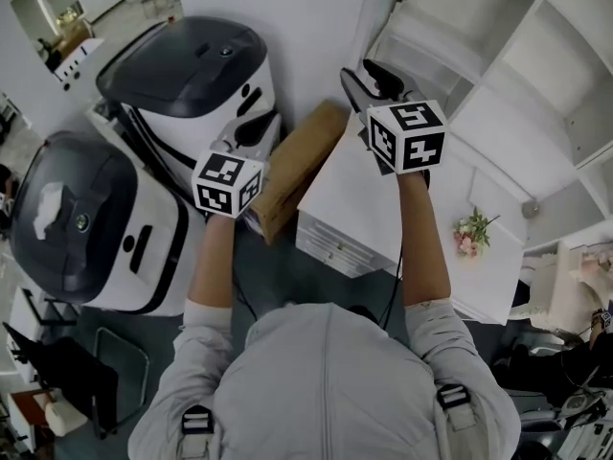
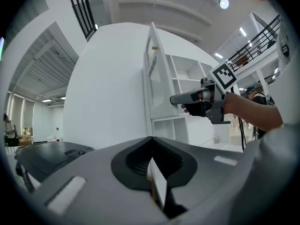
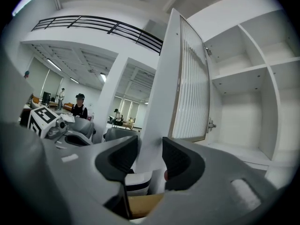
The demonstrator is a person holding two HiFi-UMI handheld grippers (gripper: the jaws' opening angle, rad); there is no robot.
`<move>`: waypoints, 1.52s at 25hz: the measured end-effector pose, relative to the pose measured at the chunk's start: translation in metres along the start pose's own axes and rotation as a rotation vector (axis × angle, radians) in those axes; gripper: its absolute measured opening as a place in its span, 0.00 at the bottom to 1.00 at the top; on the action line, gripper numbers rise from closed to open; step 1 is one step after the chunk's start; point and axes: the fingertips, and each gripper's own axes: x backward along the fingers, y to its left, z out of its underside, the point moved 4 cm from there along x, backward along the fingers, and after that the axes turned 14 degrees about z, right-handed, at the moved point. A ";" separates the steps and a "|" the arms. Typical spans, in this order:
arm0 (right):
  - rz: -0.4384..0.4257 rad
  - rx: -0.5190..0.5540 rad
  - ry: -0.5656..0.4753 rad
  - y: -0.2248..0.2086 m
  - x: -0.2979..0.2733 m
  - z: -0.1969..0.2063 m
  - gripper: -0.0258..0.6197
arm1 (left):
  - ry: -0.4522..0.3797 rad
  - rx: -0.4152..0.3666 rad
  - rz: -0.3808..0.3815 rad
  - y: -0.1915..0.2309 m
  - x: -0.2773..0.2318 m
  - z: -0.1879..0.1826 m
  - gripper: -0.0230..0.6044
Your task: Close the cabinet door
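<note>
The white cabinet (image 3: 243,93) stands with its door (image 3: 192,83) swung wide, showing bare shelves. The door has a ribbed glass panel. My right gripper (image 3: 150,146) is level, and the door's free white edge fills the gap between its dark pads, so it is shut on that edge. In the left gripper view the right gripper (image 2: 176,99) reaches against the door (image 2: 157,78) at mid height. From the head view the right gripper (image 1: 369,80) lies by the cabinet's (image 1: 517,65) left side. My left gripper (image 2: 151,138) has its tips together, off to the left of the door.
Two large white-and-dark machines (image 1: 192,75) (image 1: 77,218) stand to the left. A brown cardboard box (image 1: 297,166) leans beside a low white unit (image 1: 383,209) below the cabinet. A small flower bunch (image 1: 471,233) sits on its top. People stand far off in the right gripper view.
</note>
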 end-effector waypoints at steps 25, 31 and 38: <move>-0.193 0.088 -0.120 -0.116 0.071 0.030 0.23 | -0.023 0.053 0.074 -0.058 -0.161 -0.023 0.07; -0.038 0.074 -0.093 -0.185 0.076 0.047 0.21 | -0.012 0.051 0.099 -0.083 -0.196 -0.025 0.07; 0.003 0.004 -0.073 -0.242 0.066 0.060 0.19 | -0.015 0.057 0.122 -0.112 -0.228 -0.028 0.07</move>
